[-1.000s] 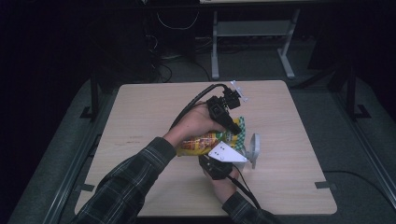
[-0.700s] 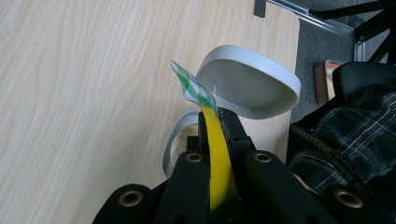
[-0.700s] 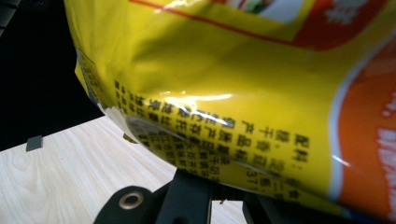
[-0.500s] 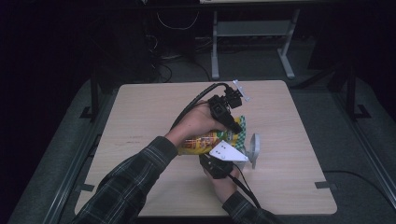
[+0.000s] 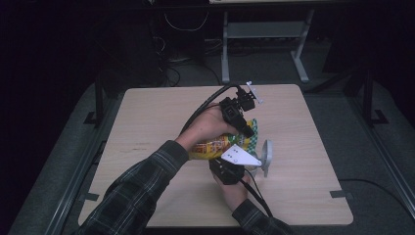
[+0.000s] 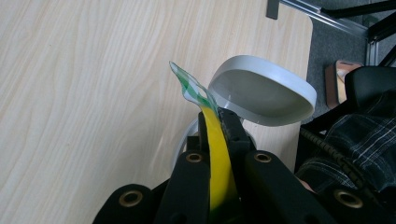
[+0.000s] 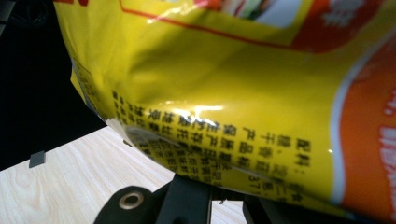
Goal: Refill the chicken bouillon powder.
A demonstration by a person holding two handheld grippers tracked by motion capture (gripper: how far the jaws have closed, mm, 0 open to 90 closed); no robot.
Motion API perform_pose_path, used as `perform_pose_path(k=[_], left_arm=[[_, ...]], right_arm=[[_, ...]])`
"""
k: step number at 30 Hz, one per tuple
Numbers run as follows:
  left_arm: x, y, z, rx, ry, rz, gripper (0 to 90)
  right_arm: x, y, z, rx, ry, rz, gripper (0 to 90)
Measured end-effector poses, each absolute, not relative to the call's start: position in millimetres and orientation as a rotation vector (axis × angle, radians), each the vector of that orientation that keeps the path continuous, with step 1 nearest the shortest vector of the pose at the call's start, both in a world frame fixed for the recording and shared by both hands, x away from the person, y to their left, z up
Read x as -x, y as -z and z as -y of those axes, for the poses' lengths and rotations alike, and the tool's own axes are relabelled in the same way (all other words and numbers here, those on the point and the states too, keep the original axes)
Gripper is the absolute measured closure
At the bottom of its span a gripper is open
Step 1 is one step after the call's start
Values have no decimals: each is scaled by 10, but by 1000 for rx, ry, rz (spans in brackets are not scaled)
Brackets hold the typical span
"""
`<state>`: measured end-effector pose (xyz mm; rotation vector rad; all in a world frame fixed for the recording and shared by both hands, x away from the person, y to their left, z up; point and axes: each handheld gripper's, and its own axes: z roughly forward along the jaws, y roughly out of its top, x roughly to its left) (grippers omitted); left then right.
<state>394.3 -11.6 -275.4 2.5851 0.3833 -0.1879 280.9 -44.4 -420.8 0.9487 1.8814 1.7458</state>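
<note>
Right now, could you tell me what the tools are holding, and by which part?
Both hold the yellow snack bag: the left tool is shut on its green-checked top edge, and the right tool is shut on its lower edge.

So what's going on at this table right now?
A person is holding a yellow snack bag above the wooden table with two hand-held grippers. The left gripper is shut on the bag's green-and-white edge, and the right gripper grips it from the near side. A grey bowl stands tilted just beyond the bag. Both hands look steady, perhaps about to pull the bag open.
</note>
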Motion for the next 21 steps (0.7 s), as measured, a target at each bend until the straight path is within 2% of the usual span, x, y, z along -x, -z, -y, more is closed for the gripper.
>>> perform_pose_path(k=[21], left_arm=[[-3938,2759,105,-2584,186,-392,900]], right_arm=[[-2807,4212,435,-950,-1753,-1884,900]])
